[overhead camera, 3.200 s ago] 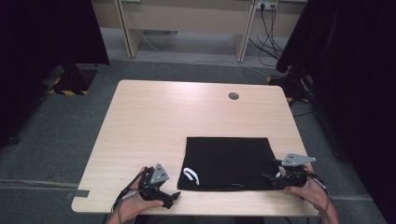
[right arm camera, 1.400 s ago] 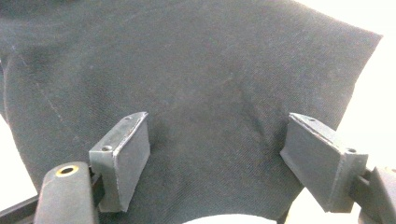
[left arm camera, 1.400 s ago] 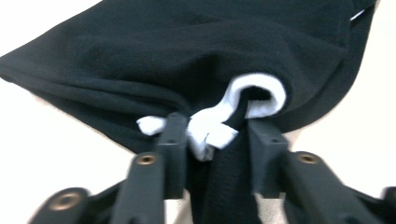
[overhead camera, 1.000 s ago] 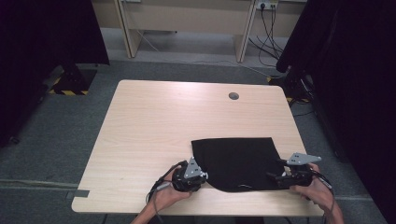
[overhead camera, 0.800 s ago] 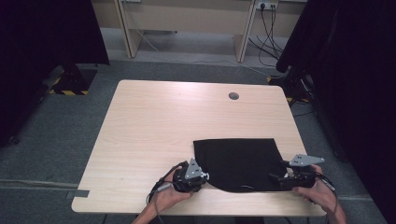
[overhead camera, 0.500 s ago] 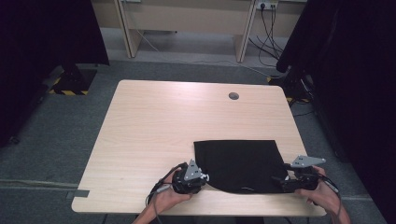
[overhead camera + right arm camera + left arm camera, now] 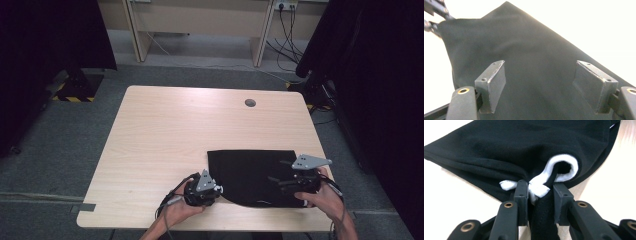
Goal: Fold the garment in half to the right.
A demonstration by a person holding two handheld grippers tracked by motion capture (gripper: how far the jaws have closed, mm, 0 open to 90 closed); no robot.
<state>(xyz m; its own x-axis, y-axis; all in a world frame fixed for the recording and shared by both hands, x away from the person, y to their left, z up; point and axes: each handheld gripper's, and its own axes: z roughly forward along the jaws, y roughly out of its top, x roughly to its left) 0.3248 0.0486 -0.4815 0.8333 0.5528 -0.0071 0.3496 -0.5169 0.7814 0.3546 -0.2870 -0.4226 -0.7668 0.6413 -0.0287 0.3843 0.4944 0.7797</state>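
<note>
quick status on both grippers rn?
Left gripper: shut on the black cloth, pinching its white-trimmed edge.
Right gripper: open, jaws wide apart over the black cloth, holding nothing.

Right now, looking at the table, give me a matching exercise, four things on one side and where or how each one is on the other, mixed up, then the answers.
Things
1. left gripper
2. right gripper
3. black cloth
4. round hole

States
A. lying at the table's near right part
B. fingers spread wide over the cloth
C. in the tabletop near its far edge
D. fingers pinched on the cloth's white-trimmed edge

Pairs: 1-D, 2-B, 3-A, 4-C
</note>
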